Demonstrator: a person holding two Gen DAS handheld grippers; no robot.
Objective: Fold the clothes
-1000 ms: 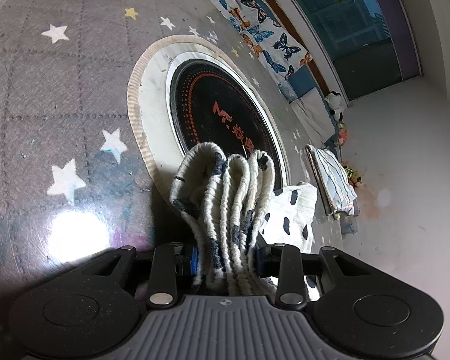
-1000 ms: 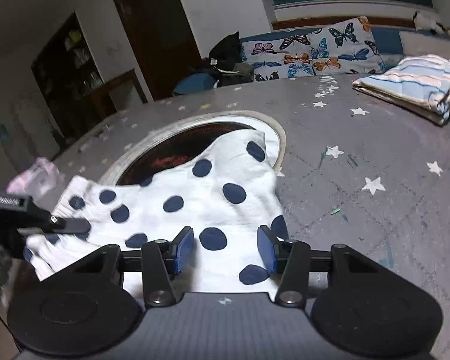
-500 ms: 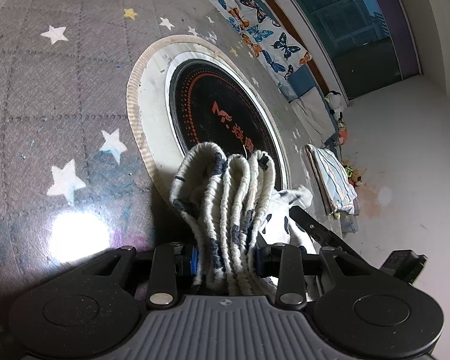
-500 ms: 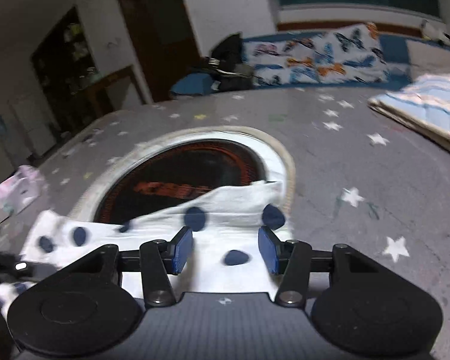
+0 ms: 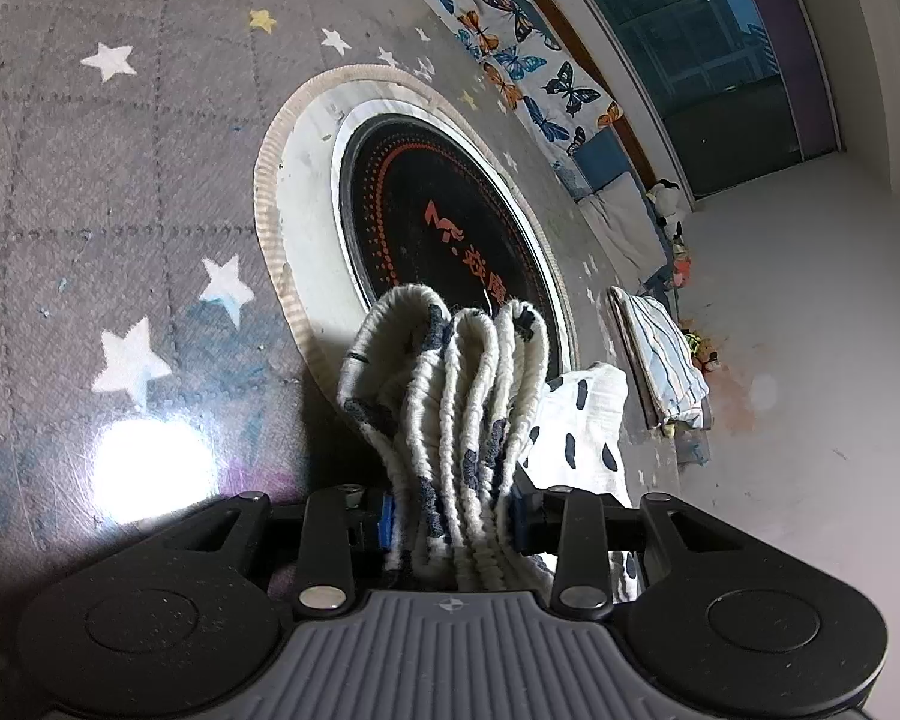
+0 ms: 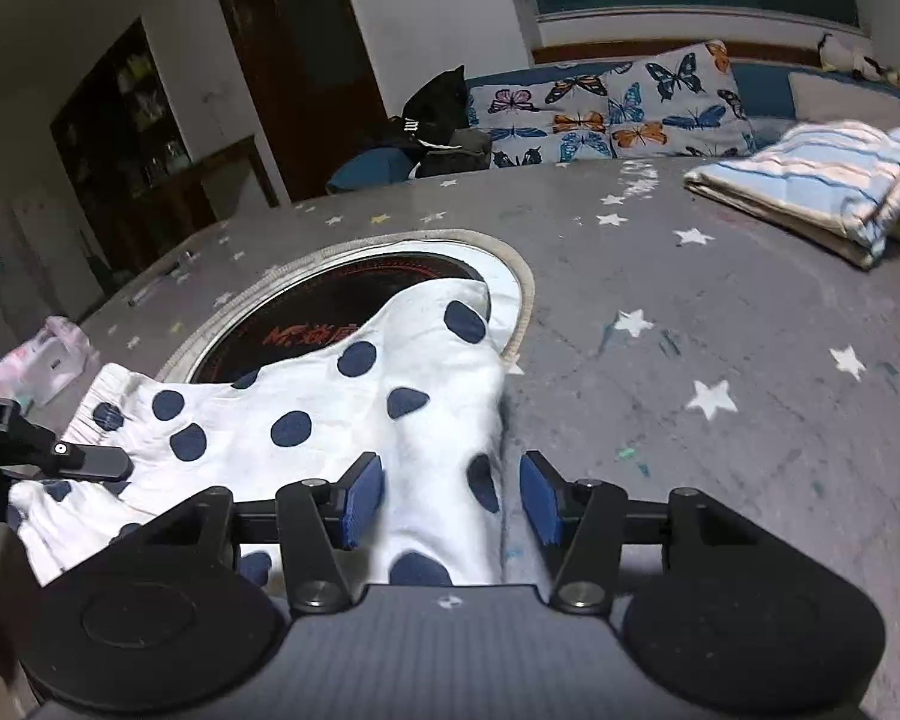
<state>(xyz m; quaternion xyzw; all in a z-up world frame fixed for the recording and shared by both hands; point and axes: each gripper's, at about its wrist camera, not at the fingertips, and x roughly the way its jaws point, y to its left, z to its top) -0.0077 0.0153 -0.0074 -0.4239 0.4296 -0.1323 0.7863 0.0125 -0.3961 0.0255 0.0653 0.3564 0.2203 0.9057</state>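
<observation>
Left wrist: left claw (image 5: 450, 516) clamped on the bunched elastic waistband (image 5: 450, 396) of the polka-dot shorts (image 5: 582, 432), likely anchoring that end. Right wrist: right claw (image 6: 450, 495) wide open, straddling a leg, gripping nothing; shorts lie on the starred bench (image 6: 720, 330), partly over the round cooktop (image 6: 330, 312).

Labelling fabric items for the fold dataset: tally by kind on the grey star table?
White navy-dotted garment, being folded: 1
Folded blue-striped cloth: 1
Butterfly-print pillows behind table: 2
Total: 4
</observation>
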